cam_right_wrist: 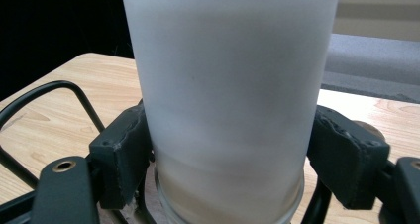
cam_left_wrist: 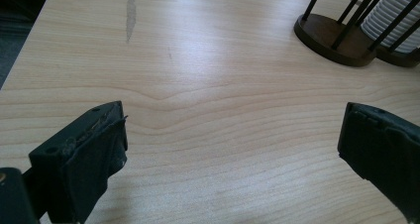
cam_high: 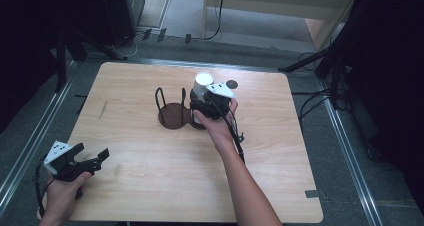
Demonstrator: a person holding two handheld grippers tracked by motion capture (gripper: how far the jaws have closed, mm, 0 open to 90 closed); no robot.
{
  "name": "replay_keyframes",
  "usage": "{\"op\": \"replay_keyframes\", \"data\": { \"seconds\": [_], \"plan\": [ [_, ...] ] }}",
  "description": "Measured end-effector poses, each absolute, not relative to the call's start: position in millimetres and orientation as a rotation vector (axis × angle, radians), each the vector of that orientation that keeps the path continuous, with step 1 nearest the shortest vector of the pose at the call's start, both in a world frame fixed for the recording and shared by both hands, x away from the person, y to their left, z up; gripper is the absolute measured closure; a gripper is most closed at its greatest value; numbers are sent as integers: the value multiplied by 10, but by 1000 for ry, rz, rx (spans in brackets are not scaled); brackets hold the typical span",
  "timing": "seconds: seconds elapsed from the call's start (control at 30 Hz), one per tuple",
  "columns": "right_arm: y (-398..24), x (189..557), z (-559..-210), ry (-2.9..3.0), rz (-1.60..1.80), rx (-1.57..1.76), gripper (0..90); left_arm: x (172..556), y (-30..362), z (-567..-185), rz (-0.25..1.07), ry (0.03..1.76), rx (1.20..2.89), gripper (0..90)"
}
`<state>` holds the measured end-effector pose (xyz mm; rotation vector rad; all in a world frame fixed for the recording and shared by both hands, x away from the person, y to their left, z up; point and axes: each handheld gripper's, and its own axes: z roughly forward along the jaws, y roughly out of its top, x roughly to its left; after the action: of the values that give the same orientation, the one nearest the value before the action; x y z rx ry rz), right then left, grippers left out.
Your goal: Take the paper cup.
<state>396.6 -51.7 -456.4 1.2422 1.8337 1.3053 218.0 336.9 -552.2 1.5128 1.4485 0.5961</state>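
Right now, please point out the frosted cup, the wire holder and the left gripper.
frosted cup (cam_right_wrist: 228,100): right gripper view, middle of its wall.
wire holder (cam_high: 172,117): high view, dark round base.
left gripper (cam_high: 90,153): high view, between its fingertips.

A frosted white cup (cam_right_wrist: 230,100) stands upright in the right-hand ring of a dark two-ring wire holder (cam_high: 172,113) near the middle of the worktop (cam_high: 150,186). The holder's left ring stands empty beside it.

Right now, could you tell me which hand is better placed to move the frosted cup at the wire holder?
Right. The right gripper already has both pads against the frosted cup at the wire holder; the left gripper sits open near the table's corner.
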Motion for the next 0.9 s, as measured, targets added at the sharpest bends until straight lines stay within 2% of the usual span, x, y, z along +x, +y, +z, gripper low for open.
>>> {"op": "replay_keyframes", "data": {
  "seconds": [0.9],
  "plan": [
    [-503, 3991, -4535, 1824, 1305, 1210, 250, 2175, 3379, -5525, 594, 1448, 1500, 0]
  ]
}}
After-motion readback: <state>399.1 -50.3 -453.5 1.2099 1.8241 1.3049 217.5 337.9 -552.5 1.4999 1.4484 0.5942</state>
